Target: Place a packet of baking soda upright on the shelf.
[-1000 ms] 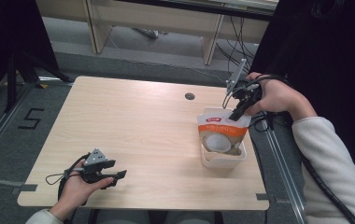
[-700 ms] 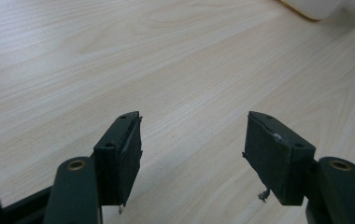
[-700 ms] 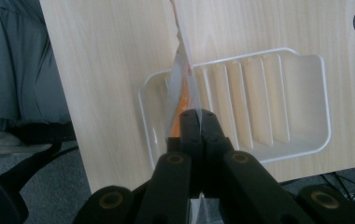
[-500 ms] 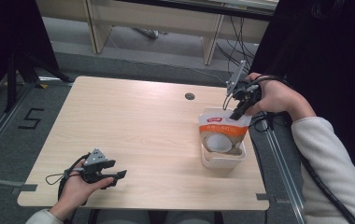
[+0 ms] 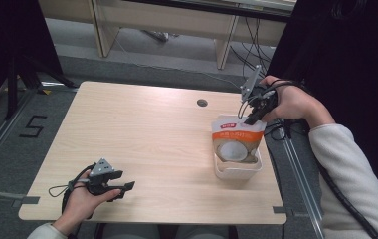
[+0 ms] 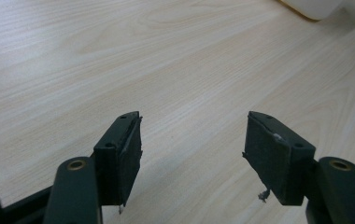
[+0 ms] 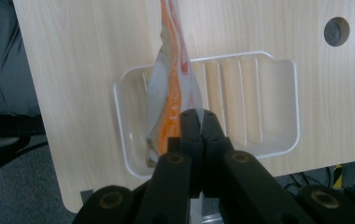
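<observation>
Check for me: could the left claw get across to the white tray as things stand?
Probably yes. The left claw is open, and bare table lies between it and the white tray. The right claw holds the pouch above it.

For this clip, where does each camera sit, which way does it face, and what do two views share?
High view: above the person's side, looking forward and down on the table; both hands and sleeves enter.
Left gripper view: rides the left gripper, low over bare wood; jaws apart.
Right gripper view: rides the right gripper, looking down; jaws closed on the orange pouch over the white tray.
Shared: high and right gripper views both show pouch, tray and the table's round hole.
</observation>
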Motion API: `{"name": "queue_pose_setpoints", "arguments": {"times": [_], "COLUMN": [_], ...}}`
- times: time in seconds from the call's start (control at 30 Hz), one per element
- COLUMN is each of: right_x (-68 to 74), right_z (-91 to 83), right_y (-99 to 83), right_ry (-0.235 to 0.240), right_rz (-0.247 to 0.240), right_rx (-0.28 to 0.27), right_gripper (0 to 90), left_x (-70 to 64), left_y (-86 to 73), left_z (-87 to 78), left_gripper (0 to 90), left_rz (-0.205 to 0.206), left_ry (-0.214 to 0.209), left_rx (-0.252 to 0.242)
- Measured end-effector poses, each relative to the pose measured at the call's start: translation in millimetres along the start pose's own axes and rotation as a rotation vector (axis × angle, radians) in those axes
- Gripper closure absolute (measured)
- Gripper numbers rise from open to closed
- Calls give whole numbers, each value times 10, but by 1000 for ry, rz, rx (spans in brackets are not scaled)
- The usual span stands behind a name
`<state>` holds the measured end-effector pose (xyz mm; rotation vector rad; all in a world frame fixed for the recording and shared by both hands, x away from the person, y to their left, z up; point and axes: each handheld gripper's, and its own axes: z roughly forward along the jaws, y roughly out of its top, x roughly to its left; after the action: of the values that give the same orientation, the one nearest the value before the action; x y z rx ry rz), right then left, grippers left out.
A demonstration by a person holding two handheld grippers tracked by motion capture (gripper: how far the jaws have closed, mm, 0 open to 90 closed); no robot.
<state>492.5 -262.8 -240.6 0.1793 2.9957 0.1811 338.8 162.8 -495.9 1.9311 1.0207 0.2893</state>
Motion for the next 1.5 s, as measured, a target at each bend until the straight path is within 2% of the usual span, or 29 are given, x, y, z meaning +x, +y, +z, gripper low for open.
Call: {"name": "queue_pose_setpoints", "arguments": {"times": [0.07,0.1,0.2,0.23,0.43,0.47,0.57,0.63,0.7,0.73,0.87,0.97,1.07,1.13,1.17,1.23,1.5], "right_x": [8,-6,-4,-9,1,-21,-16,-29,-27,-19,-23,-33,-34,-15,-27,-41,-39], "right_z": [1,11,21,22,32,50,79,86,85,82,81,89,81,72,66,63,116], "right_y": [0,-5,-8,-8,-29,-32,-54,-62,-66,-73,-88,-99,-107,-118,-123,-133,-159], "right_ry": [0,-12,-11,-13,-22,-13,-18,-13,-15,-17,1,-5,-9,-5,-8,-16,-5], "right_rz": [11,-24,-30,-46,-23,-63,-43,-60,-53,-31,-48,-63,-60,-26,-46,-56,-36], "right_rx": [5,6,5,1,16,12,19,18,24,31,28,40,42,44,47,47,58], "right_gripper": [900,900,900,900,900,900,900,900,900,900,900,900,900,900,900,900,900], "left_x": [0,-1,-1,-1,0,0,-1,0,-1,-1,-4,-1,-1,-1,0,-5,-3], "left_y": [0,0,0,1,0,0,0,0,0,0,0,0,0,0,0,0,1], "left_z": [-1,0,0,1,1,1,1,-1,0,1,4,1,1,1,2,5,1], "left_gripper": [356,356,356,356,356,356,356,356,356,356,356,356,356,356,356,356,356], "left_rz": [0,-1,-1,-1,0,1,0,1,-1,-1,-2,0,1,1,2,-4,1], "left_ry": [-1,-1,0,0,0,0,1,0,0,0,-1,0,0,0,0,-2,1], "left_rx": [0,-1,0,-1,1,0,0,0,-1,-1,-1,0,0,0,2,-3,-1]}}
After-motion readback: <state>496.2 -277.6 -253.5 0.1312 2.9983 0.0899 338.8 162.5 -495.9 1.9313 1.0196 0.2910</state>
